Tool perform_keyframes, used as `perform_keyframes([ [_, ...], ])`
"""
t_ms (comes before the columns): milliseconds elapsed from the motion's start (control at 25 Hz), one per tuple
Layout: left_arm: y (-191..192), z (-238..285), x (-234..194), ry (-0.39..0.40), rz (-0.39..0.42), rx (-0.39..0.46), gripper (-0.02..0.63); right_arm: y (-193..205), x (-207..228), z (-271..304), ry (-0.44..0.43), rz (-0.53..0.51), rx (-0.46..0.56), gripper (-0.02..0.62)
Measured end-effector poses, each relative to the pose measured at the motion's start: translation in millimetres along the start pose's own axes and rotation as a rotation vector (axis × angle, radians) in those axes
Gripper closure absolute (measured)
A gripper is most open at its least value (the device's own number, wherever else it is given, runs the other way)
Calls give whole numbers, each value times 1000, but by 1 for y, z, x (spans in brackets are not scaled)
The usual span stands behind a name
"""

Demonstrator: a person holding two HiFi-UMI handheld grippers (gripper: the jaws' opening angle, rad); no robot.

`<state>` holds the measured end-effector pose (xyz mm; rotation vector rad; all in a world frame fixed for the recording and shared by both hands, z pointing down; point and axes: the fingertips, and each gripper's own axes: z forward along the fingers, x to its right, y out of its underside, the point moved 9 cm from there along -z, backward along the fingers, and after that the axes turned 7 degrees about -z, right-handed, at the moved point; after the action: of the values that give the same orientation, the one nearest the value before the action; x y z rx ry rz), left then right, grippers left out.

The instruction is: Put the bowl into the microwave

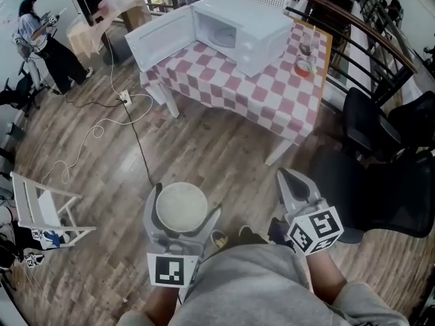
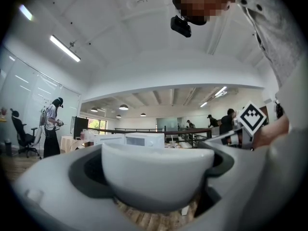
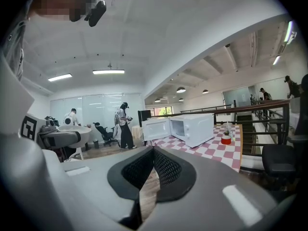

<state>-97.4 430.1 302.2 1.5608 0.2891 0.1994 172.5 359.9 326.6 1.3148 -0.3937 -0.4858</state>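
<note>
The left claw [image 1: 183, 205], spread wide, grips the white bowl [image 2: 156, 177] by its sides over the wooden floor [image 1: 204, 148], the right claw [image 1: 293, 182] beside it is closed on nothing, and the open-doored microwave [image 1: 248, 29] stands well ahead on the checked surface [image 1: 272, 97].

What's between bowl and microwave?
Head view: just wood floor, then the checked tablecloth, between bowl and microwave; a black cable runs left of that line.
</note>
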Motion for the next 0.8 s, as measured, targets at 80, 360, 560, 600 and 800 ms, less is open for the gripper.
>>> perform_keyframes([
  [80,0,-3,-5,4,4,2,65,-1,-5,1,9,6,5,595],
  [360,0,-7,-17,10,-7,7,66,-6,-22,3,3,14,2,595],
  [560,3,-8,-18,17,-14,16,66,-5,-27,3,-15,13,3,597],
  [600,3,-8,-18,19,-19,8,66,-5,-28,4,-18,16,4,597],
  [800,2,-5,-16,25,-39,4,66,-9,-29,10,-39,22,9,597],
])
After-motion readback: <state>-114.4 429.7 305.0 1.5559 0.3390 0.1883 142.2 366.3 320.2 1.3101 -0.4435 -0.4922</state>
